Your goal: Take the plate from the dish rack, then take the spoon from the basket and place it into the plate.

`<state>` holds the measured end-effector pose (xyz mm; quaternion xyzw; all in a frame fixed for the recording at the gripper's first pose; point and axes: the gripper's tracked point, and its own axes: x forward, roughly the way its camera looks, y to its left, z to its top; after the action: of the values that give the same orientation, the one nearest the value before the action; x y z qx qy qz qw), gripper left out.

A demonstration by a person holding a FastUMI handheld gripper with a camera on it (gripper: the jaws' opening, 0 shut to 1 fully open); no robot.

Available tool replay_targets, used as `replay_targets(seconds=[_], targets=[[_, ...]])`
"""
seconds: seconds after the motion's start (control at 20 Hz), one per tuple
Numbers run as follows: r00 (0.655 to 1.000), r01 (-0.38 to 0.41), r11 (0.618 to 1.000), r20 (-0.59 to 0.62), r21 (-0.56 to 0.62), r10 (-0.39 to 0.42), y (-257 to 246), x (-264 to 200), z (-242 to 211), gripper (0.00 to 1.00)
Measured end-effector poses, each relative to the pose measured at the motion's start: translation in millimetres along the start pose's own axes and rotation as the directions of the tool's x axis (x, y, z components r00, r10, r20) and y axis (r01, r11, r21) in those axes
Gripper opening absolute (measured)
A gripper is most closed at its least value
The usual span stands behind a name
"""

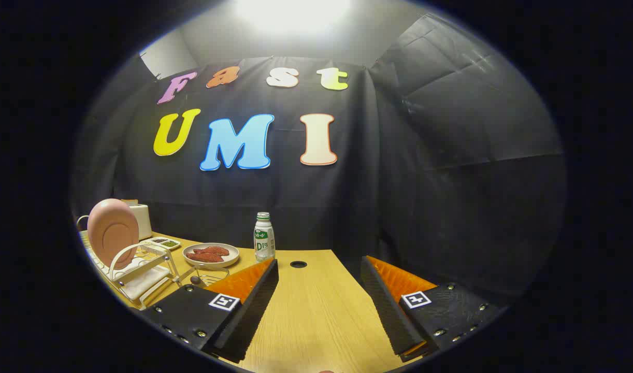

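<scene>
— So, what's the biggest thing down there?

— A wooden surface (pixel 316 311), running away from the hand-held gripper (pixel 319 305) toward the black wall. It has a small round hole (pixel 298 264) near its far edge.

— And the hand-held gripper itself?

— Its two fingers stand wide apart with bare wood between them. They have hold of nothing.

— Where is the plate?

— Well off to the left of the fingers, in the white dish rack (pixel 140 272). The pink plate (pixel 113 231) stands on edge, nearly upright, with its round face turned toward the camera and a little to the right. A white box-like thing (pixel 140 220) stands behind it; I cannot tell what it is.

— Anything else?

— A shallow bowl (pixel 218 254) holding reddish pieces sits beyond the left finger, and a white bottle (pixel 263 238) with a green label stands upright just right of it. A small twin-compartment dish (pixel 163 242) with something green lies behind the rack.

— The basket and spoon?

— A wire basket (pixel 207 274) sits between the rack and the left finger, below the bowl. A dark rounded knob (pixel 195 280) shows at it; whether that is the spoon's end, and which way it lies, I cannot tell.
</scene>
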<state>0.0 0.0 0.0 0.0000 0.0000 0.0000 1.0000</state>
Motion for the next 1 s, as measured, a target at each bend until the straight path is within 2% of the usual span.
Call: replay_targets(seconds=[0.2, 0.45, 0.75, 1.0], targets=[[1.0, -0.005, 1.0, 0.012, -0.01, 0.005, 10.1, -42.4, 42.9, 0.98], [0.996, -0.076, 0.997, 0.049, 0.02, 0.075, 60.2, -85.6, 102.5, 0.98], [0.971, -0.235, 0.969, 0.071, 0.072, 0.23, 150.1, -104.6, 157.0, 0.98], [0.932, -0.36, 0.929, 0.061, 0.081, 0.356, 213.0, -94.3, 178.9, 0.98]])
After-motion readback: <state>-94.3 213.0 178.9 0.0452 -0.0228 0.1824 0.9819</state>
